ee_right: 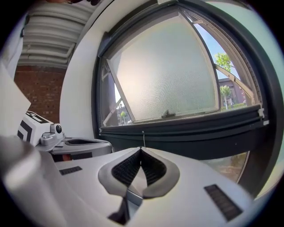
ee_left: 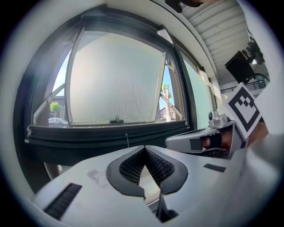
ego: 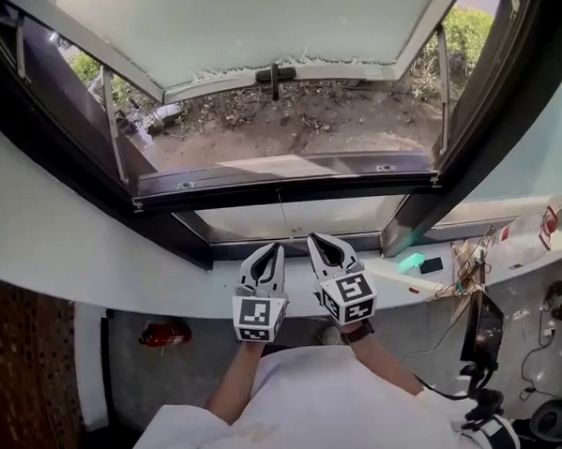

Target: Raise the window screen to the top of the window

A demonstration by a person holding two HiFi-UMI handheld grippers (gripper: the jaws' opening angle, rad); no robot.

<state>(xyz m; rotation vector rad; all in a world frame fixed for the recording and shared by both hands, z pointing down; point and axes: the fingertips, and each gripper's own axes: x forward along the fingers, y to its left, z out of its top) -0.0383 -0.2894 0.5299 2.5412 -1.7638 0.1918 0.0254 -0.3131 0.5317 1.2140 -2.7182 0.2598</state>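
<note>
The window screen's dark bottom rail [ego: 279,186] runs across the window opening low down, just above the sill, with a thin pull cord [ego: 280,209] hanging from its middle. My left gripper [ego: 276,249] and right gripper [ego: 315,239] sit side by side over the white sill [ego: 219,297], below the rail and clear of it. Both are shut with nothing between the jaws. In the left gripper view the shut tips [ee_left: 144,147] point at the rail [ee_left: 111,133] and the cord [ee_left: 126,139]. The right gripper view shows its shut tips [ee_right: 141,149] just under the cord [ee_right: 143,138].
The frosted pane [ego: 252,33] is swung outward, and its handle [ego: 275,76] is on the lower edge. On the sill to the right lie a green object [ego: 411,262], a small dark item [ego: 432,265], tangled wires [ego: 467,270] and a bottle [ego: 526,229]. A red object [ego: 165,335] lies on the floor.
</note>
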